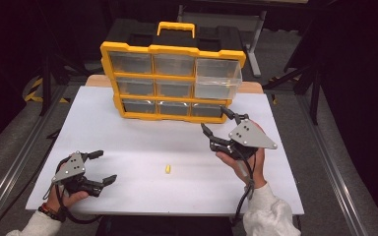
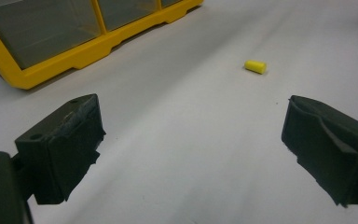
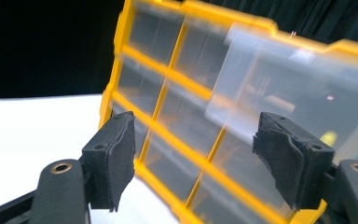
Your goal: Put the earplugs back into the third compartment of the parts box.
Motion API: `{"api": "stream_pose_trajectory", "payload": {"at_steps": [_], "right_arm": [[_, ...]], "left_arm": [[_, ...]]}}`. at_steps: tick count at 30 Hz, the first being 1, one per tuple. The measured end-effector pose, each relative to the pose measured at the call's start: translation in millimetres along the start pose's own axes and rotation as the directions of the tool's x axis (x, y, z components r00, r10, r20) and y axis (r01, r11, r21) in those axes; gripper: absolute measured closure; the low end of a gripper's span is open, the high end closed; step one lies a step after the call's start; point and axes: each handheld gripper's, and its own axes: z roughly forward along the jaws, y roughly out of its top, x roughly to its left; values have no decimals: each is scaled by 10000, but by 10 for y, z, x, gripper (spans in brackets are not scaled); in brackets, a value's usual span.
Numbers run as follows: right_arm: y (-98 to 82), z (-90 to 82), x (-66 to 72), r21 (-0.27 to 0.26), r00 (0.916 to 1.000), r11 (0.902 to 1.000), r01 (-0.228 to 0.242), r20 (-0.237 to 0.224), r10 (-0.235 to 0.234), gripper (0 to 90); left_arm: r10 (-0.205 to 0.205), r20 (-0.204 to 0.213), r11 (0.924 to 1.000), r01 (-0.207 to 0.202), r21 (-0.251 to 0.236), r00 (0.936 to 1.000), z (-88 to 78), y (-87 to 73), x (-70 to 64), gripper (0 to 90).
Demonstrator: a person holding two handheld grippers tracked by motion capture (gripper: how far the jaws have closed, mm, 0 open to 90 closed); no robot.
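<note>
A yellow organiser case [image 1: 172,81] with clear drawers stands upright at the back of the white table [image 1: 142,142]. Its top right drawer [image 1: 218,78] is pulled out toward me. A small yellow plug [image 1: 168,169] lies on the table in front of the case, also seen ahead of the left jaws [image 2: 255,66]. My left gripper [image 1: 103,167] rests low at the front left, open and empty [image 2: 191,149]. My right gripper [image 1: 217,120] hovers just below the case's right side, open with nothing between its jaws [image 3: 193,158]. The pulled-out drawer [image 3: 289,88] and the case [image 3: 177,112] lie ahead of the right jaws.
A black and yellow box [image 1: 177,34] stands behind the case. Dark floor and metal frame legs [image 1: 44,73] surround the table. Bare table surface lies between the two grippers around the plug.
</note>
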Motion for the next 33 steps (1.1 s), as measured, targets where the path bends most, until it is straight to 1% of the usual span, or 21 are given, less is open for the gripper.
{"api": "stream_pose_trajectory", "payload": {"at_steps": [4,8,13,14,15,18,19,20,21,22,23,24,25,26,27,28,29,30,31,32,33], "right_arm": [[-176,67,93,500,9993,9986,-150,-321,166,258],[-325,88,174,645,9982,9976,-241,-538,276,234],[-472,146,232,1187,9945,9924,-314,-956,429,203],[-554,194,261,1437,9880,9883,-503,-1377,703,186],[-554,194,261,1437,9880,9883,-503,-1377,703,186],[-662,324,334,2008,9754,9789,-377,-2054,797,176],[-662,324,334,2008,9754,9789,-377,-2054,797,176],[-728,393,388,2408,9627,9698,-395,-2508,1015,175],[-728,393,388,2408,9627,9698,-395,-2508,1015,175],[-785,451,438,2719,9502,9619,-283,-2914,1103,175],[-801,471,458,2837,9458,9586,-238,-3043,1135,174],[-825,502,487,3012,9370,9535,-146,-3286,1182,169],[-825,502,487,3012,9370,9535,-146,-3286,1182,169],[-858,554,528,3192,9201,9477,-39,-3700,1284,168],[-868,575,544,3267,9159,9451,32,-3804,1284,168],[-884,607,569,3364,9073,9416,125,-3997,1308,167],[-884,607,569,3364,9073,9416,125,-3997,1308,167],[-910,664,608,3560,8889,9342,235,-4350,1434,168],[-910,664,608,3560,8889,9342,235,-4350,1434,168],[-941,720,651,3741,8715,9266,385,-4662,1520,169],[-941,720,651,3741,8715,9266,385,-4662,1520,169]], "left_arm": [[57,-13,10000,-57,-34,10000,-3,5,-3,65],[61,-50,10000,-61,-21,10000,-13,6,-2,64],[149,-30,9999,-149,-15,9999,-11,11,-6,63],[168,-19,9999,-168,-24,9999,-17,10,-2,63],[168,-19,9999,-168,-24,9999,-17,10,-2,63],[177,-15,9998,-177,-51,9998,-36,3,3,63],[177,-15,9998,-177,-51,9998,-36,3,3,63],[173,-32,9998,-174,-66,9998,-42,5,-10,63],[173,-32,9998,-174,-66,9998,-42,5,-10,63],[226,-15,9997,-226,-95,9997,-42,8,-19,63],[226,-15,9997,-226,-95,9997,-42,8,-19,63],[242,-2,9997,-242,-37,9997,-43,7,-26,63],[242,-2,9997,-242,-37,9997,-43,7,-26,63],[249,0,9997,-249,4,9997,-49,2,-21,63],[249,0,9997,-249,4,9997,-49,2,-21,63],[189,-59,9998,-190,-36,9998,-59,-6,-16,63],[189,-59,9998,-190,-36,9998,-59,-6,-16,63],[132,-78,9999,-132,-53,9999,-73,-13,-14,63],[132,-78,9999,-132,-53,9999,-73,-13,-14,62],[138,-101,9999,-138,-55,9999,-87,-19,-19,62],[138,-101,9999,-138,-55,9999,-87,-19,-19,62]]}}
